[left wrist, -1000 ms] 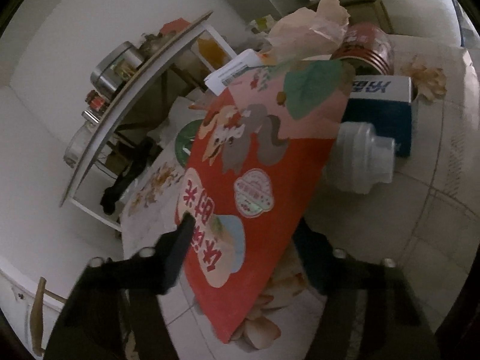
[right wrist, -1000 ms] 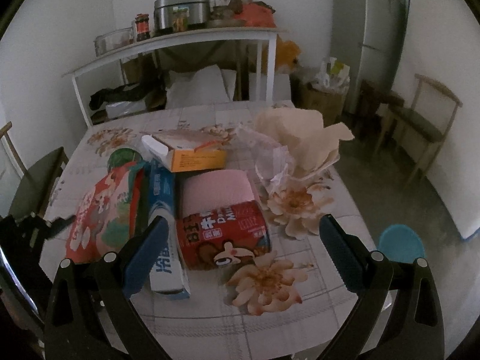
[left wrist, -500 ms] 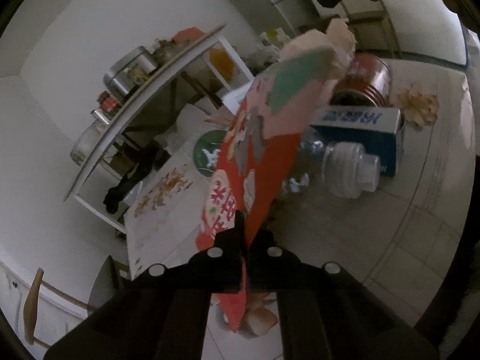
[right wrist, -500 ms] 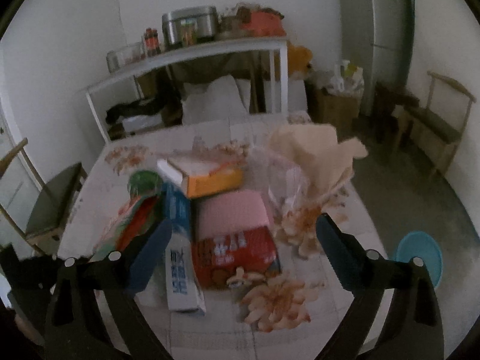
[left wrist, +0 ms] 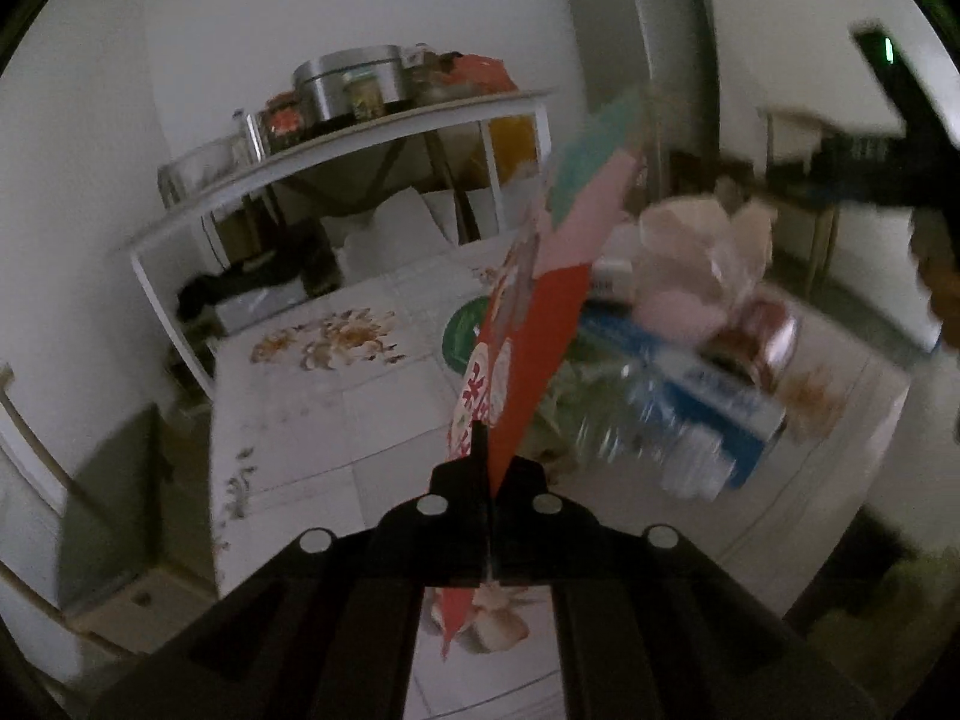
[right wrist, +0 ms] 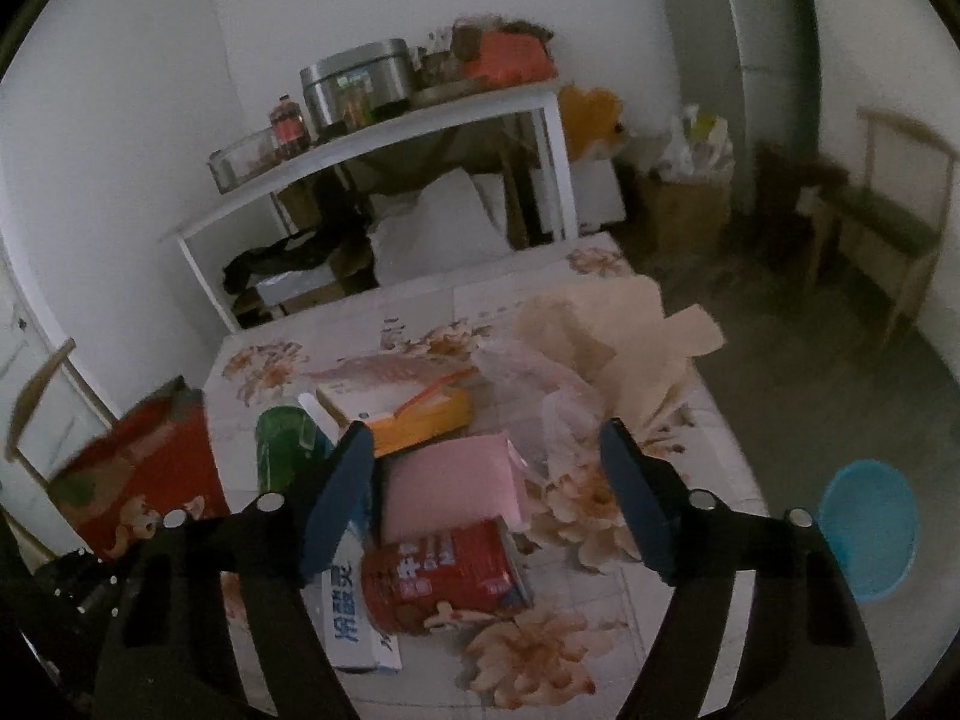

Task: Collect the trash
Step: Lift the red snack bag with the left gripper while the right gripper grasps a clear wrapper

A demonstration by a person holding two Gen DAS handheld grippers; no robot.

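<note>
Two grippers busy. Left gripper point(left wrist: 483, 468) clamped on red snack bag point(left wrist: 534, 324), bag lifted edge-on off table point(left wrist: 336, 420) (pickup step done, judging). Right gripper point(right wrist: 489, 468) jaws closing, nothing pinched yet; pink pack point(right wrist: 450, 486) between fingers, red can point(right wrist: 438, 570) at 6 o'clock. Next: bag needs carrying to bin; right needs firm pinch.

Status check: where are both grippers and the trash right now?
Left gripper shut on red snack bag, bag clear of the table. Right gripper closing, nothing between pads yet, above pink pack and red can. No obstruction seen.
</note>
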